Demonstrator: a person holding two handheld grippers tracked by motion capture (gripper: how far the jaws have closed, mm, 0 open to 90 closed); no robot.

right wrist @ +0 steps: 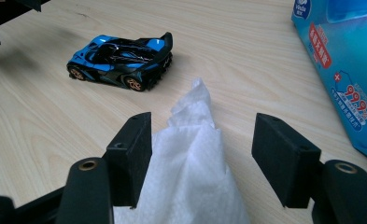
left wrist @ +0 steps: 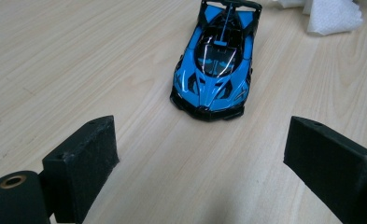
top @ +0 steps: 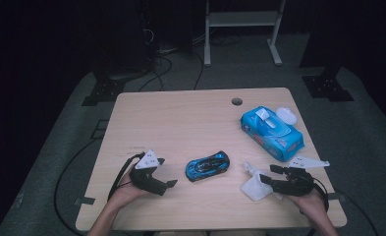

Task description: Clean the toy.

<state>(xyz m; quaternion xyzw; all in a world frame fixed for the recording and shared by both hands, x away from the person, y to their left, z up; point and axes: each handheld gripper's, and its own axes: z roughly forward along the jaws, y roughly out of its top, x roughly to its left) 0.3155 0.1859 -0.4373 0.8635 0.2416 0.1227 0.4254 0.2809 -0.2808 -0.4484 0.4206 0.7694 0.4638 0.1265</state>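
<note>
While the right tongs (top: 271, 174) sit wide open w/ the white wipe (top: 254, 186) between the jaws, not pinched, a shallow close could just drag it across the bench (top: 180, 118). Left tongs (top: 165, 172) also wide open, empty, aimed at the toy car (top: 207, 165) mid-bench; a nudge prob. rolls it away.

Your left hand-held gripper (top: 162, 172) sits low at the near-left of the bench (top: 180, 113), jaws spread wide, pointing right. Your right hand-held gripper (top: 271, 174) sits near-right, jaws apart, pointing left. Both forearms enter from the bottom edge.
</note>
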